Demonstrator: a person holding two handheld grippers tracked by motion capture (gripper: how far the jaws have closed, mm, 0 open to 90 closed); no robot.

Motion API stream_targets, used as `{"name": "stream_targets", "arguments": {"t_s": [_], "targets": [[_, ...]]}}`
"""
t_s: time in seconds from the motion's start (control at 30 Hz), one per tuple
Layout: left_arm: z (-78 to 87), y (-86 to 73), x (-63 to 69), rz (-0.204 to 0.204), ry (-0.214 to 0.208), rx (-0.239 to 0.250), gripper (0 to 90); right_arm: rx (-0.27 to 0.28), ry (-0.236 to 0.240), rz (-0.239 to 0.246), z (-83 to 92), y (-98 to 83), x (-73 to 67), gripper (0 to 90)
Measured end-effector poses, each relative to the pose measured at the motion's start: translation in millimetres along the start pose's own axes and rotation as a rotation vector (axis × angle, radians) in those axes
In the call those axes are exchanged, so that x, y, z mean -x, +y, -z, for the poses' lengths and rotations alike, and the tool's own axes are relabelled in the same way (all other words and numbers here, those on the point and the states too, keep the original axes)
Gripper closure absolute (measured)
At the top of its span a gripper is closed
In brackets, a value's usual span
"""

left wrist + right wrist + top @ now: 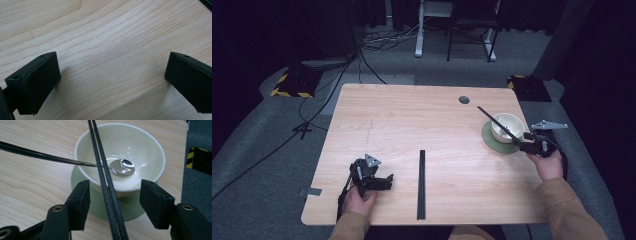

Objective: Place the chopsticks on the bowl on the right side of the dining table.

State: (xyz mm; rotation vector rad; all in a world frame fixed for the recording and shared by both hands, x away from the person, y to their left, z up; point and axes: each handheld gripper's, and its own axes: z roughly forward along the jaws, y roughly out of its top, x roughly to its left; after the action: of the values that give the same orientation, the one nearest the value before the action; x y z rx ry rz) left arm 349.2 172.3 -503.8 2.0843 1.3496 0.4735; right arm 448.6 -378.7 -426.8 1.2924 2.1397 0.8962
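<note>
A pair of black chopsticks [106, 177] is seen laid across the rim of the cream bowl [150, 152], which stands on a pale green saucer [82, 187] near the right edge of the tabletop [412, 120]; their near ends run down between the jaws of the right tongs [112, 200], which stand wide apart with neither pad touching the sticks; nothing is gripped. A spoon [121, 167] lies in the bowl, its dark handle passing out over the rim under the chopsticks. A second pair of chopsticks [421, 185] lies flat near the front middle of the tabletop. The left tongs [112, 82] are held low over bare wood, jaws wide and empty.

The likeliest trouble is judged to be the resting pair being knocked as the right tongs are drawn back; a pad could catch a stick and roll it off the rim. The sticks, balanced on a curved edge, could slide apart or slip onto the tabletop; the spoon handle beneath them could be nudged too, and the bowl tipped on its saucer.
</note>
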Motion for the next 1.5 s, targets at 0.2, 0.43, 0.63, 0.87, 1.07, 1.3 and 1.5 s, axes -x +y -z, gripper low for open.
{"name": "stream_targets", "arguments": {"t_s": [0.2, 0.43, 0.63, 0.87, 1.07, 1.3, 1.5], "targets": [[0.0, 0.0, 0.0, 0.0, 0.0, 0.0, 0.3, -0.012, -0.03, -0.029, -2.1, -3.3, 13.9, 42.3], [1.2, -0.7, 0.2, -0.003, 0.0, -0.008, 0.3, -0.023, -0.097, -0.066, -6.7, 0.2, 35.3, 42.9], [2.0, -2.2, 0.4, -0.003, -0.003, -0.004, 0.3, -0.002, -0.113, -0.068, -6.0, 10.9, 40.9, 42.9], [2.5, -2.7, 0.8, -0.001, -0.002, -0.005, 0.3, 0.026, -0.107, -0.035, -10.1, 33.4, 28.6, 43.1], [2.8, -3.0, 0.5, -0.005, 0.002, -0.003, 0.3, 0.021, -0.119, -0.03, -34.4, 61.7, 14.3, 42.5], [4.1, -4.4, 1.0, 0.0, -0.003, -0.007, 0.3, -0.018, -0.142, -0.02, -58.2, 72.4, 11.2, 42.6], [4.5, -5.3, 1.2, 0.001, 0.002, -0.001, 0.3, -0.064, -0.134, 0.009, -71.2, 72.3, 7.8, 42.8]]}}
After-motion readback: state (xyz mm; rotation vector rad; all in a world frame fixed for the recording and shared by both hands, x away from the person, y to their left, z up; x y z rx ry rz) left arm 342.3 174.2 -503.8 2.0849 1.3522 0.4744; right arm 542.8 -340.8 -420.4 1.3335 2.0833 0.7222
